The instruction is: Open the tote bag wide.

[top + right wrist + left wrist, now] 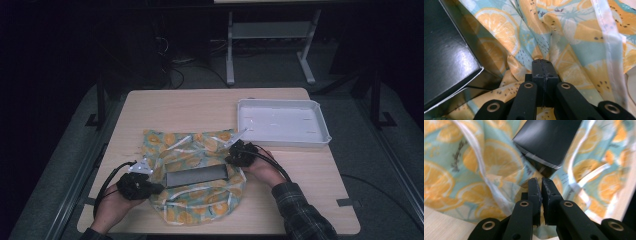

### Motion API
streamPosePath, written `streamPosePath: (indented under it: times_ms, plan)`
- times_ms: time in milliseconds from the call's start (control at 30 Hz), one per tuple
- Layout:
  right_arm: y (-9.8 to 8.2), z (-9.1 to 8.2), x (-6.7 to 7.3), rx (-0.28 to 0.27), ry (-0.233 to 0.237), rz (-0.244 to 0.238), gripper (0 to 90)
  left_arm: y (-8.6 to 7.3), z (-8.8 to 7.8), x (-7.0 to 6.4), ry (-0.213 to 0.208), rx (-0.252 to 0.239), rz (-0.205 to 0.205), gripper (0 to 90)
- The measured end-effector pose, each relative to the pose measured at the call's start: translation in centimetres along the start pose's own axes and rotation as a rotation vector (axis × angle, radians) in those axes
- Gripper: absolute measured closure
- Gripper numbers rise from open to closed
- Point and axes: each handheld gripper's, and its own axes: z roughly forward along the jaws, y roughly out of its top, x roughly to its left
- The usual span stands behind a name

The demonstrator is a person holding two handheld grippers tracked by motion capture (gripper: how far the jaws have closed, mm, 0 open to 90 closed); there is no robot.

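A lemon-print cloth (200,145) lies spread on the table with a long dark box (196,175) on it. My left gripper (156,189) is at the box's left end. In the left gripper view, my left gripper (541,181) has its jaws nearly together, pinching a fold of the cloth (494,157) just below the corner of the box (549,140). My right gripper (231,161) is at the box's right end. In the right gripper view, my right gripper (542,62) is shut on bunched cloth (574,37), with the box (446,50) to its left.
A white tray (280,142) stands at the back right of the wooden table (200,107), close behind my right hand. Bare tabletop lies behind the cloth. A metal frame (270,30) stands on the floor beyond the table.
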Motion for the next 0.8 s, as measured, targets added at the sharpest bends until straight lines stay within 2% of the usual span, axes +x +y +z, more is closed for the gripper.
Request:
streamPosePath:
  times_ms: [167, 267, 400, 567, 800]
  plan:
    - [-0.4, -0.5, 0.4, 0.021, 0.011, -0.006, 89.6, -0.1, 1.2, 0.6, 0.046, 0.066, 0.015, 86.7]
    - [-0.7, -0.7, 0.5, 0.023, 0.008, -0.012, 89.6, 0.2, 1.7, 0.9, 0.065, 0.083, 0.024, 87.3]
    - [-1.1, -1.1, 1.1, 0.037, 0.012, -0.025, 89.6, 0.5, 1.9, 1.2, 0.091, 0.083, 0.033, 88.3]
    - [-1.3, -1.4, 1.4, 0.047, 0.026, -0.021, 88.2, 0.7, 2.0, 1.6, 0.095, 0.074, 0.028, 88.9]
    - [-1.3, -3.5, 1.1, -0.028, 0.044, 0.015, 76.1, 0.6, 2.0, 1.6, 0.097, 0.075, 0.033, 88.9]
